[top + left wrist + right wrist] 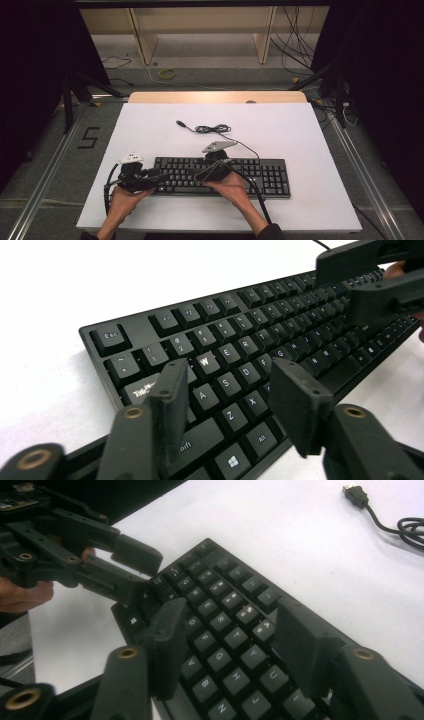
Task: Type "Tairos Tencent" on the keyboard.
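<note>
A: Any containers on the worktop point(150, 130), and anything in them?

B: None that I can see. On the white worktop lie a black keyboard point(270, 176) and its cable point(212, 129), coiled loosely behind it with the USB plug point(179, 122) lying free.

A: Where exactly is the keyboard?

B: Flat on the near half of the worktop, just in front of the person, keys up. Its long axis runs left to right, parallel to the near edge. The Esc key point(110, 335) is at the person's left end and the number pad at the right end, so the key legends read upright for the person.

A: And the tongs?

B: The left tongs point(227, 390) are over the keyboard's left end, jaws apart, with the keys around A, S and Z showing in the gap between them; the pads press on nothing. The right tongs point(227, 630) hang above the middle of the keyboard, jaws likewise spread wide over the letter keys, holding nothing. In the high view both hands are at the keyboard's near edge, the left tongs point(134, 175) at its left end and the right tongs point(216, 165) near the middle.
</note>
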`<state>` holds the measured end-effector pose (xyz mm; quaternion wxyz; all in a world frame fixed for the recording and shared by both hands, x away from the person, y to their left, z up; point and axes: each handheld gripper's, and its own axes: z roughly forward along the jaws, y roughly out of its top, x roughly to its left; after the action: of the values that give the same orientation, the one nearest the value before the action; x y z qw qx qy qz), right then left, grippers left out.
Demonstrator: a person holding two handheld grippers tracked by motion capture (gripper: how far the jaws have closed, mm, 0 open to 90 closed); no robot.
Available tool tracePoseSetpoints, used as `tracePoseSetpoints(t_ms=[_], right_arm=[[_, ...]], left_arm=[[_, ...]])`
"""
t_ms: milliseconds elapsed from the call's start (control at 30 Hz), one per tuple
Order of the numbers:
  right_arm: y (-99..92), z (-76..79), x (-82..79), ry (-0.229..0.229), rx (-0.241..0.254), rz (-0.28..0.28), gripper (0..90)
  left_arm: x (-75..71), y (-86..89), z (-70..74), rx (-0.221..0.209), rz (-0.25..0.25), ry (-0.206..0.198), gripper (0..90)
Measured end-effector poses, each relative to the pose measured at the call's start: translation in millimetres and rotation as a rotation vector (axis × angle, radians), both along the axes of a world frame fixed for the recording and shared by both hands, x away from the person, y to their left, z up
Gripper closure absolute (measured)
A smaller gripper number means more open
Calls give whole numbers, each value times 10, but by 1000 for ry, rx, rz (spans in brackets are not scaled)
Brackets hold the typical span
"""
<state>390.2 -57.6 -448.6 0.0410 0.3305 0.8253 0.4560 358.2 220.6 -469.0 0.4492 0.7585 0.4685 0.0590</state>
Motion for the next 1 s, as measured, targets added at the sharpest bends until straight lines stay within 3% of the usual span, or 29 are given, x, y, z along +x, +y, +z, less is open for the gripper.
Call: tracePoseSetpoints(t_ms=[200,367,667,1000], right_arm=[[-105,-13,-55,-2,8,-8,393],[-155,-13,-77,-3,17,-7,375],[-275,15,-108,-15,31,-24,331],[-369,18,-105,-19,27,-42,312]], left_arm=[[38,-31,1,3,5,-5,386],[77,-52,-2,10,6,-6,385],[137,-69,-23,21,-2,2,517],[162,-112,-47,70,-25,-2,766]])
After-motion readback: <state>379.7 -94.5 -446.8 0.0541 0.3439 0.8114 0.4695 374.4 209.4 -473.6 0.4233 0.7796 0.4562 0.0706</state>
